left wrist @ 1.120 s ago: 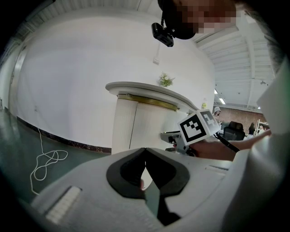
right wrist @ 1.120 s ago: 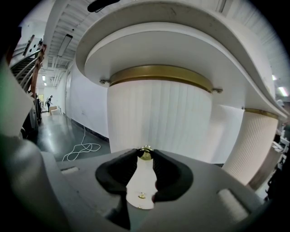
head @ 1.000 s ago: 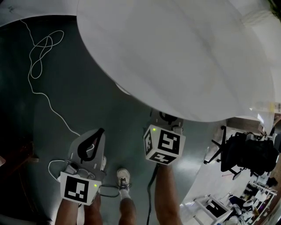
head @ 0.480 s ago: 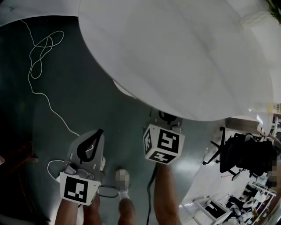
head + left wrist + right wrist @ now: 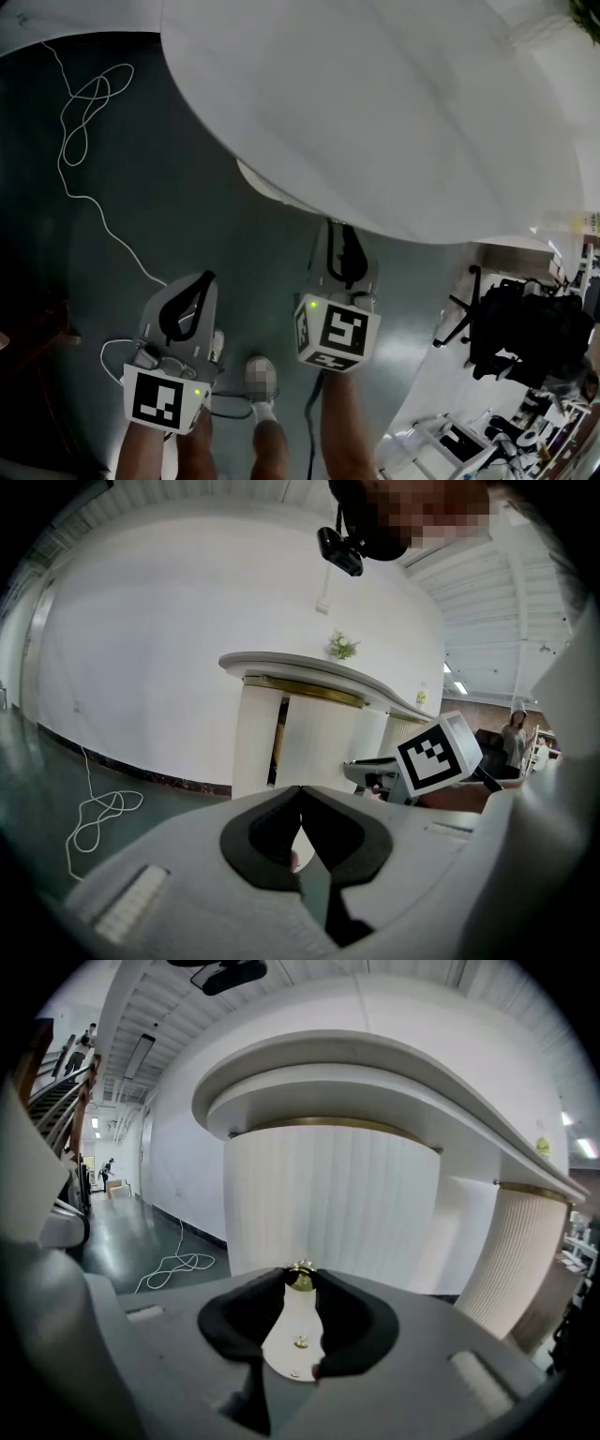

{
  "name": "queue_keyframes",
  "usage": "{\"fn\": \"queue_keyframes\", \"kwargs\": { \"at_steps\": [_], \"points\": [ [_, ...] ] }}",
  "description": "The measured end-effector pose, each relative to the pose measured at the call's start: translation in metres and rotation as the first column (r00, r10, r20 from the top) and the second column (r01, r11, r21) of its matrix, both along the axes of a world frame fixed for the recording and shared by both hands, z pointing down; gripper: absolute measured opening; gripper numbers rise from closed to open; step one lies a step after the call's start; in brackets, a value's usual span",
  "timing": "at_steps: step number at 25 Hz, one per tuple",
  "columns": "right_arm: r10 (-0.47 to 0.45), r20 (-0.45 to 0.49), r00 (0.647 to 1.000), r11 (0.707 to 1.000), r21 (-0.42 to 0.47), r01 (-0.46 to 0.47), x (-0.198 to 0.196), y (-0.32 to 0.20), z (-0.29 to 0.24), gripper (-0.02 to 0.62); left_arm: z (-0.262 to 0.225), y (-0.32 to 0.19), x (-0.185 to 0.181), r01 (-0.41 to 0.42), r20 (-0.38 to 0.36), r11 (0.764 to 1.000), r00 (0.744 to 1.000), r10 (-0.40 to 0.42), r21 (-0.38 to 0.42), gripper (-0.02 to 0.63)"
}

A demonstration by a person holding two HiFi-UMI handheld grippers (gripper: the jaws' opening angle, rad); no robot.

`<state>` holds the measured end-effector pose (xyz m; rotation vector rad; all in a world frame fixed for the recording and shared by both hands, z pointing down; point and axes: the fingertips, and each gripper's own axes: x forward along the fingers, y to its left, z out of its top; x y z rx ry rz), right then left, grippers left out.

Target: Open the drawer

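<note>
1. Counter: white, round.
2. Drawer: white, jutting slightly from under the counter's rim.
3. Right gripper: at the counter's rim, jaws clamped on the drawer's small gold knob.
4. Left gripper: well short of the counter, jaws together (both cubes bear black-and-white square markers).

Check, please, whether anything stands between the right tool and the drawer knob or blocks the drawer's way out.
Nothing visible does. The right tool is shut on the gold knob. The left tool hangs off to the side, and the white cord lies on the floor well away.
</note>
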<state>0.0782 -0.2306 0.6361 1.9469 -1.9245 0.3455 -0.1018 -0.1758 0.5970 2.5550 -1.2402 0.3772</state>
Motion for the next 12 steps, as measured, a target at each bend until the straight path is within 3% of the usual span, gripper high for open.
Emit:
{"fn": "queue_keyframes", "kwargs": {
  "at_steps": [12],
  "points": [
    [0.001,0.018,1.0,1.0,-0.01,-0.001,-0.009,0.047,0.001,0.107,-0.004,0.029,0.002,-0.009,0.009,1.0,1.0,0.01,-0.002,0.011]
  ]
}}
